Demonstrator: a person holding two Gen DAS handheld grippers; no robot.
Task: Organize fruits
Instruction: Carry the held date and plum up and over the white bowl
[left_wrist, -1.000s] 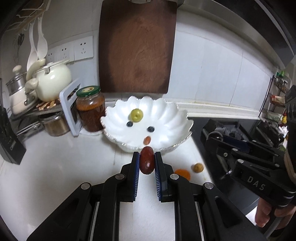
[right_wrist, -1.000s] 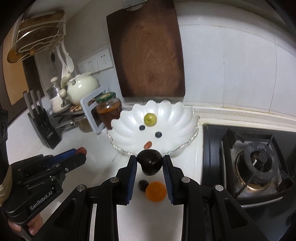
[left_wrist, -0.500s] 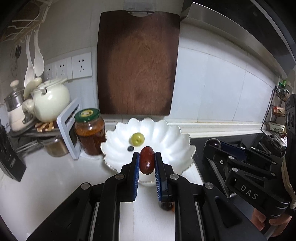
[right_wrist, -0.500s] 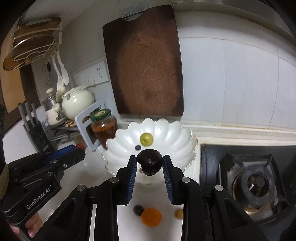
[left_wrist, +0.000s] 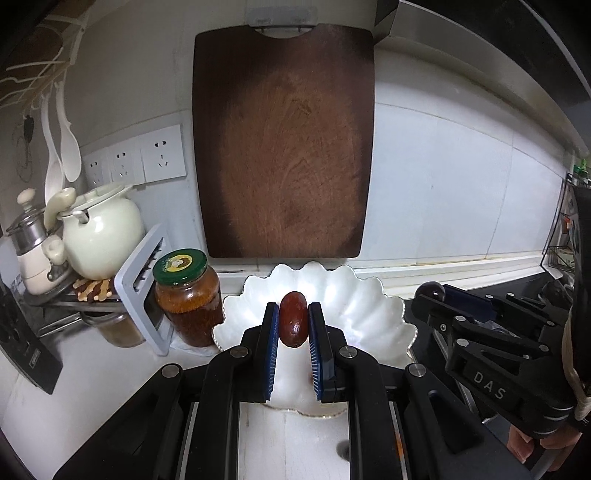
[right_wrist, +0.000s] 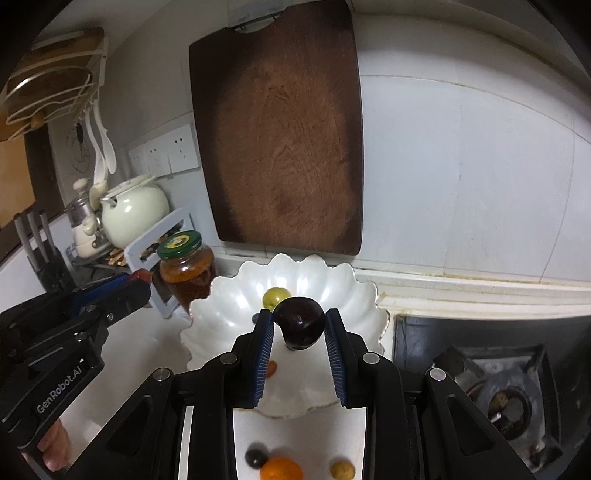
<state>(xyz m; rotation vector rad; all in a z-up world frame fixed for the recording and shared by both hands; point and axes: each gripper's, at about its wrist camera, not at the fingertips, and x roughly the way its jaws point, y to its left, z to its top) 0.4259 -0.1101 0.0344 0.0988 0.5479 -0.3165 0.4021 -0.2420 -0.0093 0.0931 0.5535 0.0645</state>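
Note:
My left gripper (left_wrist: 293, 325) is shut on a red-brown oval date (left_wrist: 293, 324), held above the white scalloped bowl (left_wrist: 369, 314). My right gripper (right_wrist: 299, 325) is shut on a dark purple plum (right_wrist: 300, 323), also over the bowl (right_wrist: 225, 314). Inside the bowl lie a green fruit (right_wrist: 274, 295), a blueberry (right_wrist: 255, 318) and a small orange-red fruit (right_wrist: 272, 368). On the counter near me sit a dark grape (right_wrist: 255, 458), an orange (right_wrist: 280, 469) and a small yellow-brown fruit (right_wrist: 342, 469). Each gripper shows in the other's view: the right one (left_wrist: 430, 293) and the left one (right_wrist: 142, 277).
A green-lidded jar (left_wrist: 186, 295) stands left of the bowl, next to a white rack (left_wrist: 142, 295) and a cream teapot (left_wrist: 99, 236). A wooden cutting board (left_wrist: 284, 147) hangs on the wall behind. A gas stove (right_wrist: 498, 398) lies right; a knife block (right_wrist: 48, 258) far left.
Both grippers rose and moved forward over the bowl, each still holding its fruit. The bowl now lies under the fingers, and the loose counter fruits slid to the bottom edge.

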